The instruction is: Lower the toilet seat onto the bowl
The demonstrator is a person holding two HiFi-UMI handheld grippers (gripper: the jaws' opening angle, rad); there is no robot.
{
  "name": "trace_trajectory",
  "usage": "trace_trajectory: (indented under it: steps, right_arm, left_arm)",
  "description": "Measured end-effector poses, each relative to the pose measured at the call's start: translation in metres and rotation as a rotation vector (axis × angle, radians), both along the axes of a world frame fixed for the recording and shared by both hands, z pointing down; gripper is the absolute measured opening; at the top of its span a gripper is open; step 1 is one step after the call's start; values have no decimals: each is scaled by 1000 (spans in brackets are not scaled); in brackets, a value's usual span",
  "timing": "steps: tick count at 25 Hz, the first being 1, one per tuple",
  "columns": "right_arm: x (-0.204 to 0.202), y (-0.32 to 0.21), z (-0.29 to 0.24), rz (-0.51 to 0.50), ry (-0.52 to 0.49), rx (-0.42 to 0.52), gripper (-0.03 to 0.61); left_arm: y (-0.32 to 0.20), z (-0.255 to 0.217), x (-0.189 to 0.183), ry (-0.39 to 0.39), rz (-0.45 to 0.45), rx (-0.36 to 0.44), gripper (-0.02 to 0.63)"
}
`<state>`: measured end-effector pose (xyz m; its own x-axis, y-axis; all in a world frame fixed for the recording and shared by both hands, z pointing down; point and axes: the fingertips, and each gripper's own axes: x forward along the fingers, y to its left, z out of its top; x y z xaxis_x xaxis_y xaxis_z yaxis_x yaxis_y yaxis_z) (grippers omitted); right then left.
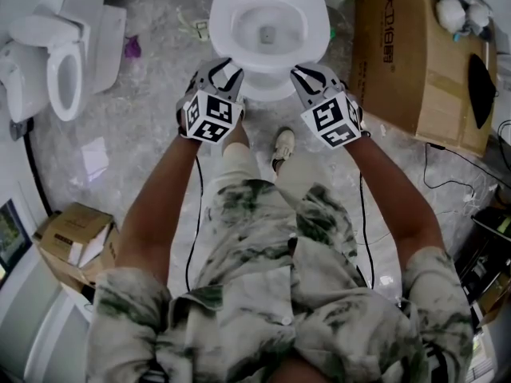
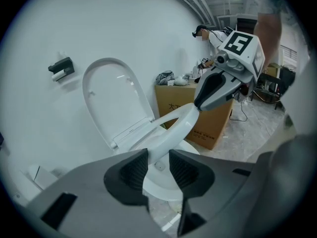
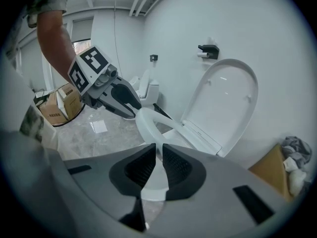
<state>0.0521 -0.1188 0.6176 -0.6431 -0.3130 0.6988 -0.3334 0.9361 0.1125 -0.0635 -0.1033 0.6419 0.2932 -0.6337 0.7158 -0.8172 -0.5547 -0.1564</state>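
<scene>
Operator's shirt (image 1: pixel 263 294): nearest the head camera; both forearms reached forward from it toward the toilet bowl (image 1: pixel 255 18).
Left gripper (image 1: pixel 226 72): stood at the front left of the bowl; its fingers (image 2: pixel 130 170) pinched the front rim of the toilet seat (image 2: pixel 178 125), one pad on each face.
Right gripper (image 1: pixel 310 73): stood at the front right of the bowl; its fingers (image 3: pixel 178 167) were closed to a narrow gap on a thinner part of the same rim.
Seat position: partway down and tilted, hinged at the rear of the bowl, with its front edge raised clear of the bowl rim.
Lid (image 2: pixel 111 98): stood upright behind the bowl, against the wall, untouched.
Step in hand: judged to be the lowering itself, mid-travel, with the seat not yet resting on the bowl.
Next move: both grippers would need to descend together along the arc about the hinge, keeping the seat level from side to side. The lower fingers would probably have to slip out just before the seat met the bowl rim, so as not to be trapped.
Surroundings: a cardboard box (image 1: pixel 415 54) stood right of the bowl and a second toilet (image 1: pixel 56 62) left of it, both well apart from the seat.
</scene>
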Motion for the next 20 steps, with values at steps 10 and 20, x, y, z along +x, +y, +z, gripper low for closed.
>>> trace_trajectory:
  steps: [10,20]
  right_arm:
    - [3,13,20,0,17,-18,58]
    - [4,27,42,-5,30,-39,72]
  left_arm:
    - [13,19,2,7,-5,-23,143]
    - [25,39,4,27,-17,-42,143]
